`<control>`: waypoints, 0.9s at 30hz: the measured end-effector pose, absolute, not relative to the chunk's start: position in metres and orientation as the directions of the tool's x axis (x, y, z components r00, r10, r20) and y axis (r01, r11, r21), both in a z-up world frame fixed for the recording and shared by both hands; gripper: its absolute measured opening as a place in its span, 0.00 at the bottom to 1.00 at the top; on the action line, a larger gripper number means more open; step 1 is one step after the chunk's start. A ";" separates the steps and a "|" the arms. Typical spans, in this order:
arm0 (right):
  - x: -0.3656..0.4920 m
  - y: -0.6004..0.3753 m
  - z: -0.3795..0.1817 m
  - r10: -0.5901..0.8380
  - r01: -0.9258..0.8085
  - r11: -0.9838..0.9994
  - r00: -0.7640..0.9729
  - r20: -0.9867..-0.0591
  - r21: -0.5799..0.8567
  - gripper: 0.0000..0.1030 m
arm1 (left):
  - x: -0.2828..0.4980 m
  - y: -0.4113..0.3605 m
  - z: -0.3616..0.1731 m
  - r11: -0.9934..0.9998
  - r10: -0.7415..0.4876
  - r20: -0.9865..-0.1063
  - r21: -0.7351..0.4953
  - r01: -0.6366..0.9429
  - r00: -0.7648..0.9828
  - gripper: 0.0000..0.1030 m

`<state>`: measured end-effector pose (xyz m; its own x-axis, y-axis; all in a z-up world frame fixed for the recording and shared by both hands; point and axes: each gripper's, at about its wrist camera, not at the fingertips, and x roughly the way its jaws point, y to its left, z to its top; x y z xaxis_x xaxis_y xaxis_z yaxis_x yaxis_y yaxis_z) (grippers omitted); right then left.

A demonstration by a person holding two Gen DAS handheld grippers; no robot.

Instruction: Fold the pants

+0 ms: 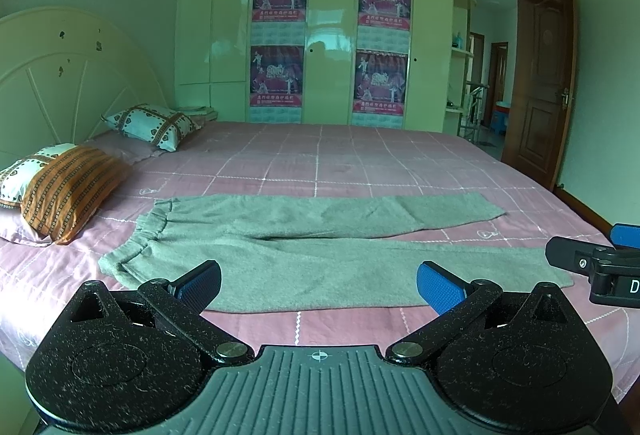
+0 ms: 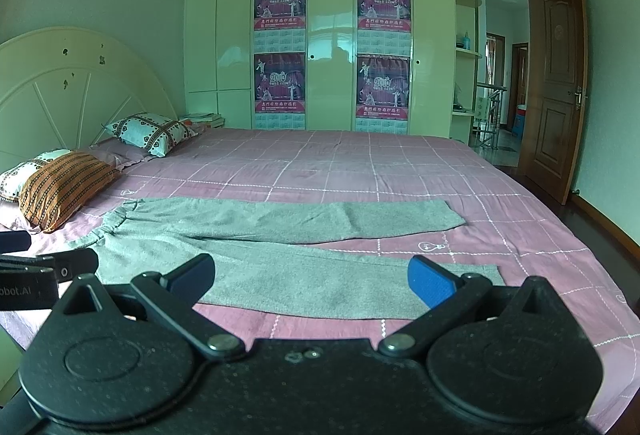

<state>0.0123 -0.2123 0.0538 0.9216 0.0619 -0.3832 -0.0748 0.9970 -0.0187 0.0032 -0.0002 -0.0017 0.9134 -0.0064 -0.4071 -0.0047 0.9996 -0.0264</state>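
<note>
Left wrist view: gray pants (image 1: 320, 255) lie flat, legs apart, on the pink checked bedsheet (image 1: 360, 163) as the left gripper (image 1: 318, 285) and right gripper (image 2: 310, 281) hover spread wide and empty; pinching sheet along with cloth could drag the fold crooked.

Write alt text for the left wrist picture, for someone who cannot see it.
Grey pants lie spread flat, legs apart and waistband to the left, on a pink checked bed. The open left gripper hovers at the near edge, with the right gripper at the right. Pillows lie by the headboard.
</note>
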 end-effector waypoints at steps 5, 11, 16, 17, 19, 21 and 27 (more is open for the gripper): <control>0.012 -0.213 0.054 0.062 -0.075 0.997 0.922 -0.382 -0.019 0.94 | 0.002 -0.002 -0.003 1.000 -0.004 -0.405 -0.025 -0.007 0.914 1.00; 0.012 -0.212 0.054 0.061 -0.074 0.997 0.922 -0.383 -0.020 0.94 | 0.002 -0.002 -0.003 1.000 -0.006 -0.407 -0.023 -0.003 0.913 1.00; 0.012 -0.212 0.054 0.062 -0.075 0.997 0.921 -0.384 -0.020 0.94 | 0.001 -0.002 -0.003 1.000 -0.005 -0.408 -0.022 -0.004 0.913 1.00; 0.012 -0.212 0.054 0.062 -0.075 0.997 0.921 -0.384 -0.019 0.94 | 0.001 -0.002 -0.003 1.000 -0.005 -0.407 -0.023 -0.005 0.913 1.00; 0.013 -0.213 0.053 0.061 -0.075 0.997 0.921 -0.384 -0.020 0.94 | 0.001 -0.002 -0.003 1.000 -0.006 -0.408 -0.023 -0.003 0.913 1.00; 0.013 -0.213 0.053 0.062 -0.075 0.997 0.921 -0.384 -0.019 0.94 | 0.001 -0.001 -0.003 1.000 -0.009 -0.409 -0.023 -0.001 0.912 1.00; 0.013 -0.212 0.053 0.061 -0.075 0.997 0.922 -0.383 -0.020 0.94 | 0.001 -0.002 -0.002 1.000 -0.007 -0.410 -0.022 -0.002 0.912 1.00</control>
<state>0.0125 -0.2124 0.0531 0.9216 0.0614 -0.3833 -0.0747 0.9970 -0.0201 0.0006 -0.0021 -0.0019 0.9121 -0.0074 -0.4099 -0.0020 0.9997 -0.0225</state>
